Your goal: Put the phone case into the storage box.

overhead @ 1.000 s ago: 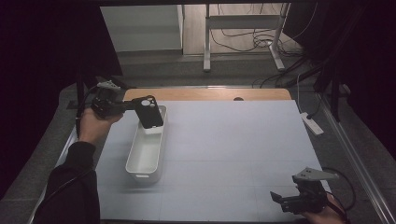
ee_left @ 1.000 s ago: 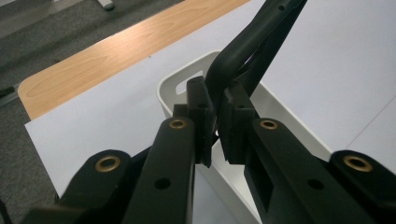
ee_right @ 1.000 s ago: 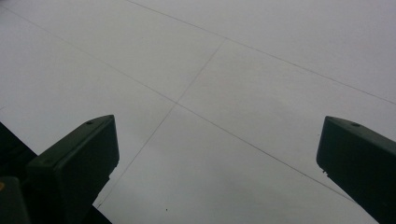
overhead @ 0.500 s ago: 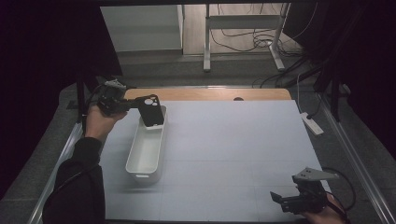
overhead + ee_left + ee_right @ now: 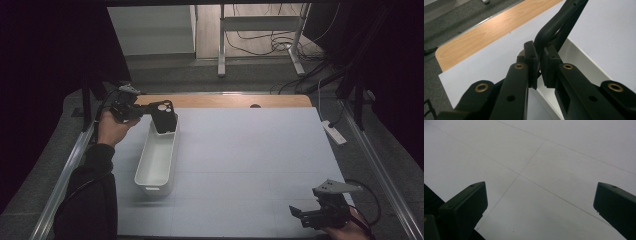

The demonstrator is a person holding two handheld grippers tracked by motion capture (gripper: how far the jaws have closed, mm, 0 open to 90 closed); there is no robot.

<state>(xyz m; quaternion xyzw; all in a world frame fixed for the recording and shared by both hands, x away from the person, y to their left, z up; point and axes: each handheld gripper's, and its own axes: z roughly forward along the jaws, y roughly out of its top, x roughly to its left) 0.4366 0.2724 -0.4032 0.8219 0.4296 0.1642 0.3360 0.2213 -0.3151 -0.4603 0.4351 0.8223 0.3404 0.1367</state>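
Black phone case pinched over far end of white bin.

Left gripper (image 5: 150, 110) is clenched on the rim of the phone case (image 5: 164, 116), which hangs upright above the far end of the bin (image 5: 156, 161), at the table's left. Case judged light, thin and somewhat flexible: the curved edge (image 5: 554, 27) bows away from the pads (image 5: 532, 62). Smooth shell, may swivel in an edge pinch; a hold on the stiffer side wall beside the camera cutout looks safer. Right gripper (image 5: 310, 215) rests at near right, jaws spread, nothing between them.
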